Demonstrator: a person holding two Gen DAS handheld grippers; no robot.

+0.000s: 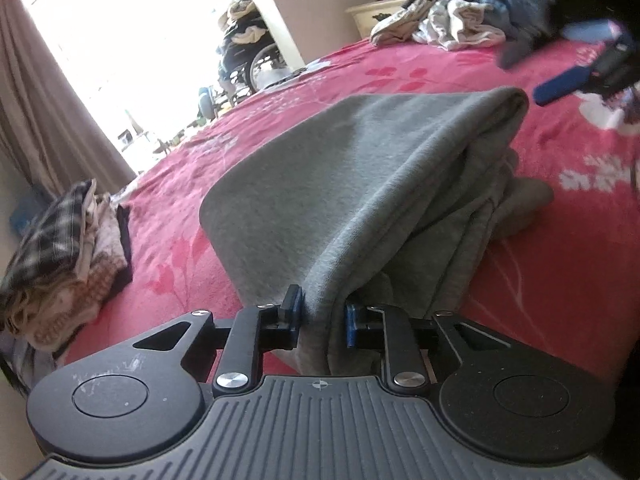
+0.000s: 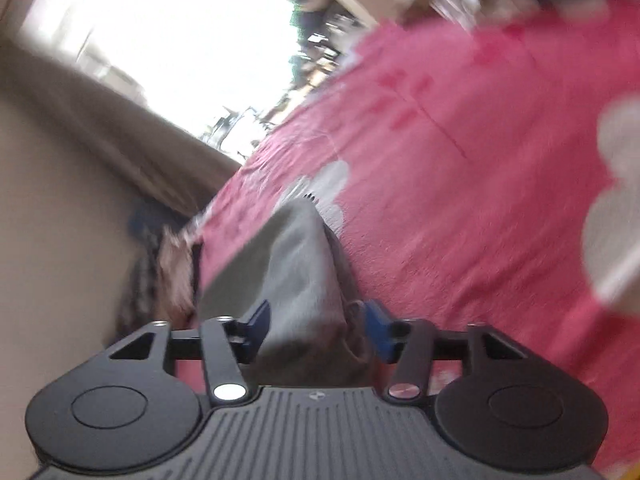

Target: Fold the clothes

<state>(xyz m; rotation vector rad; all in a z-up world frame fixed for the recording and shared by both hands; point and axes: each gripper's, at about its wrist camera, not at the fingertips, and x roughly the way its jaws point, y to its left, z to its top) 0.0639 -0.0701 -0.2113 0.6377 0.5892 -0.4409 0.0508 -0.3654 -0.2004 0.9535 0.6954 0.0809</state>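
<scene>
A grey garment (image 1: 360,184) lies folded over on the pink flowered bedsheet (image 1: 520,280). My left gripper (image 1: 322,314) is shut on the garment's near edge, and the cloth bunches between its blue pads. In the left wrist view my right gripper (image 1: 552,66) hovers just past the garment's far right corner, with its blue fingers (image 1: 560,86) spread and nothing between them. The right wrist view is blurred. There, my right gripper (image 2: 316,320) stands open and the grey garment (image 2: 296,264) shows in the gap, with the pads clear of it.
A stack of folded clothes (image 1: 60,248), plaid on top, sits at the bed's left edge. Unfolded clothes (image 1: 452,20) are heaped at the far side near a pale nightstand (image 1: 368,16). A beige curtain (image 1: 44,120), a bright window and a wheelchair (image 1: 256,60) lie beyond.
</scene>
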